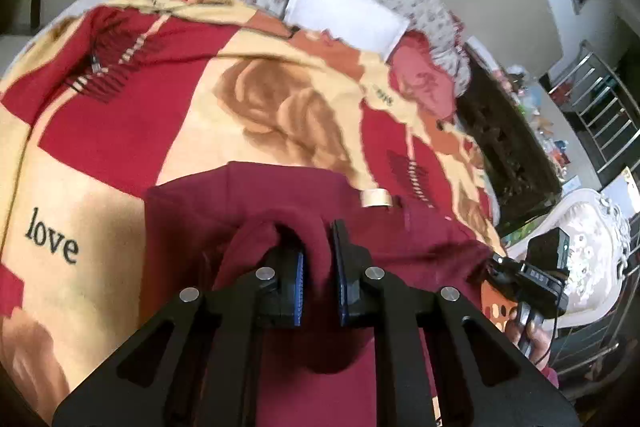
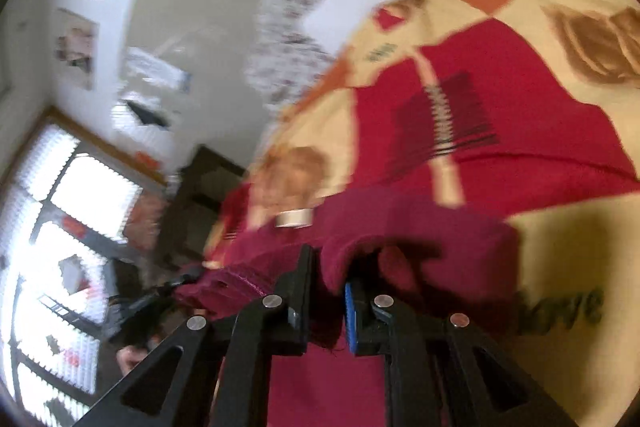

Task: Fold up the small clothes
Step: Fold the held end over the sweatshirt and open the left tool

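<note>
Gripping the maroon garment (image 1: 256, 203) with both grippers, left gripper (image 1: 319, 275) and right gripper (image 2: 328, 291), jaws clenched on bunched fabric, we judge it soft, light, limp; it drapes over the bed's blanket (image 1: 120, 155), below the "love" lettering (image 1: 52, 237); hems grip best.

Daylight floods in through the window (image 2: 60, 247), which is blown out to white glare. The right wrist view is heavily motion-blurred; the left is sharper. Fisheye bending and dark vignetting mark both edges.

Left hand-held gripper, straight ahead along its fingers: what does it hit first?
The left hand-held gripper already pinches the maroon garment. Going on, it would likely push that cloth into the blanket beyond; depth is unclear.
</note>
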`<move>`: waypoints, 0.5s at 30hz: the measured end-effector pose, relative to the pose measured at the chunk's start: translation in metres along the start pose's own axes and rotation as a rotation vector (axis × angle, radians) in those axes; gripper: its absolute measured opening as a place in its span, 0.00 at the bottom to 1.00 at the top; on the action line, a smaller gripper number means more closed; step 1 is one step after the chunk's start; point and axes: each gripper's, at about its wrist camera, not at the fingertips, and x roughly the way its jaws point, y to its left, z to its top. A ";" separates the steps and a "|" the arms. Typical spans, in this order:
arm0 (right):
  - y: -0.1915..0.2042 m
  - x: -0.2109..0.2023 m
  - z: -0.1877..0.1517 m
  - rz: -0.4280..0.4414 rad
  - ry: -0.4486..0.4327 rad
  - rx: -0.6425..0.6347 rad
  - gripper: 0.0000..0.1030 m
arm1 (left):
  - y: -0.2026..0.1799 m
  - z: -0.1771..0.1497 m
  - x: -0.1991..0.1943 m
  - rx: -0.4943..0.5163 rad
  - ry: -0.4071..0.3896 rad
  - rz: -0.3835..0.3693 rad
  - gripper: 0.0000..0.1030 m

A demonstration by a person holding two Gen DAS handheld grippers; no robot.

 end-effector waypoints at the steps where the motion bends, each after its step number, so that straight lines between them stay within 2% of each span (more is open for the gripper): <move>1: -0.002 0.001 0.003 0.009 0.004 0.008 0.12 | -0.001 0.001 0.000 0.001 0.001 -0.006 0.15; 3: -0.003 -0.005 0.010 0.018 -0.009 0.008 0.21 | -0.002 0.004 -0.004 0.018 0.001 -0.050 0.23; 4: -0.001 -0.012 0.012 0.011 -0.029 -0.002 0.26 | -0.004 0.005 -0.008 0.031 -0.003 -0.069 0.30; 5: 0.002 -0.020 0.013 -0.005 -0.064 -0.012 0.45 | -0.007 0.007 -0.012 0.044 -0.009 -0.077 0.39; 6: 0.004 -0.030 0.014 -0.015 -0.105 -0.019 0.64 | -0.009 0.008 -0.014 0.054 -0.012 -0.080 0.44; 7: 0.006 -0.040 0.015 -0.009 -0.142 -0.018 0.68 | -0.011 0.009 -0.016 0.062 -0.008 -0.073 0.48; 10: 0.015 -0.055 0.013 0.074 -0.156 -0.013 0.69 | -0.016 0.008 -0.023 0.067 -0.008 -0.034 0.50; 11: 0.023 -0.057 0.007 0.094 -0.150 -0.042 0.69 | -0.016 0.008 -0.026 0.070 -0.023 -0.008 0.62; 13: 0.040 -0.054 -0.004 0.091 -0.123 -0.115 0.68 | -0.012 0.005 -0.037 0.078 -0.085 0.096 0.71; 15: 0.051 -0.045 -0.013 0.074 -0.097 -0.165 0.65 | -0.006 0.006 -0.043 0.072 -0.104 0.117 0.72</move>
